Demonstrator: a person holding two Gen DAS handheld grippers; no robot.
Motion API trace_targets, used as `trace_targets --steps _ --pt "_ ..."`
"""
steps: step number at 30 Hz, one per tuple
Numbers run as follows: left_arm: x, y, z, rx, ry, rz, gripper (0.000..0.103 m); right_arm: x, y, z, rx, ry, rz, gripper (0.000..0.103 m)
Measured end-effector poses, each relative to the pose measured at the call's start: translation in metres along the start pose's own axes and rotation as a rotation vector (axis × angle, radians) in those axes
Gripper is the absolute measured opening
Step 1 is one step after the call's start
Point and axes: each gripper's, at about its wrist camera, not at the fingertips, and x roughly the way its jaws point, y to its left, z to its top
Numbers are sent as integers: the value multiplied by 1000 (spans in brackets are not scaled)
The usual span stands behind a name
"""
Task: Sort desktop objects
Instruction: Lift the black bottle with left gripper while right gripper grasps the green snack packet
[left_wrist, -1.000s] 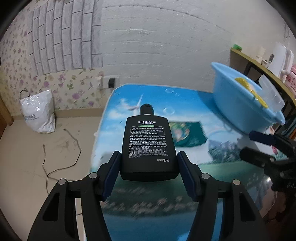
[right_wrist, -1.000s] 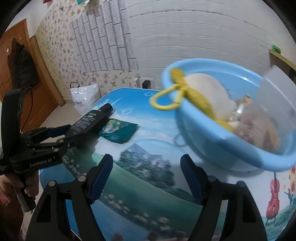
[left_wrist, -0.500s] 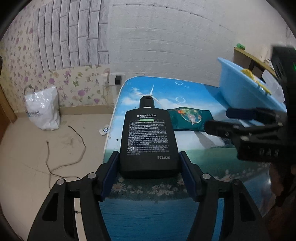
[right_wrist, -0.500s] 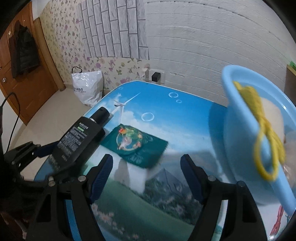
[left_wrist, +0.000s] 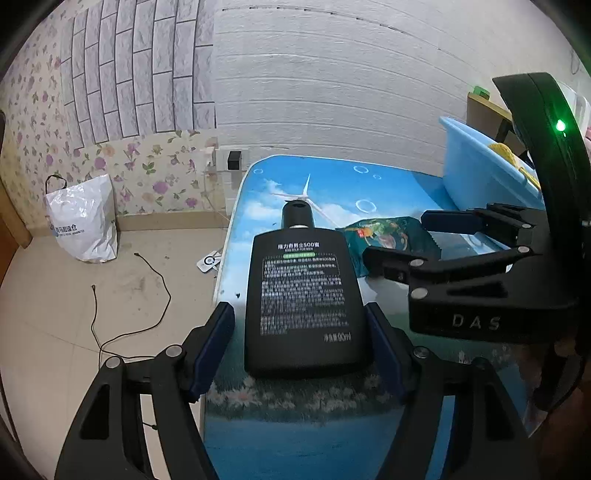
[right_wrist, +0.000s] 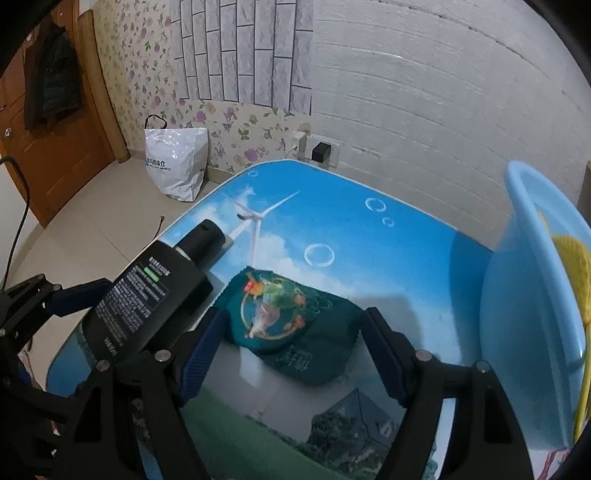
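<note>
Blue rubbery pads on the left gripper (left_wrist: 301, 341) sit either side of the black bottle's (left_wrist: 303, 291) base, and here's the catch: a sliver of daylight shows on the left pad, so whether it is truly clamped or just bracketing the bottle I cannot tell. That bottle lies flat, label up, cap pointing at the far edge of the desk (left_wrist: 332, 184), close to the desk's left edge. It looks like stiff, smooth plastic, likely a bit slippery, so the flat sides near the base are the sensible place to pinch. Over to the right gripper (right_wrist: 291, 354): spread wide, holding nothing, fingers straddling the green snack packet (right_wrist: 291, 332) just beside the bottle. That packet reads as light, soft and crinkly, probably crushable; a gentle squeeze across its middle should do. Beyond it, at the desk's right edge, stands the blue basin (right_wrist: 528, 332) with something yellow inside.
</note>
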Motion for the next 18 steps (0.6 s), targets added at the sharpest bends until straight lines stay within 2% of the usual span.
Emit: trace_targets --steps 5,10,11,12,15,17,18 --pt "5 -2 3 12 18 6 74 8 -6 0 30 18 27 87" --pt "7 -7 5 40 15 34 75 9 -5 1 29 17 27 86" --pt "7 -7 5 43 15 27 74 7 -6 0 27 10 33 76" --pt "5 -9 4 49 10 11 63 5 -6 1 23 -1 36 58" --pt "3 -11 4 51 7 9 63 0 -8 -1 33 -7 86 43" --pt "2 -10 2 45 7 0 63 -5 -10 -2 39 -11 94 37" --pt "2 -10 2 44 8 -4 63 -7 -10 -3 38 -15 91 29"
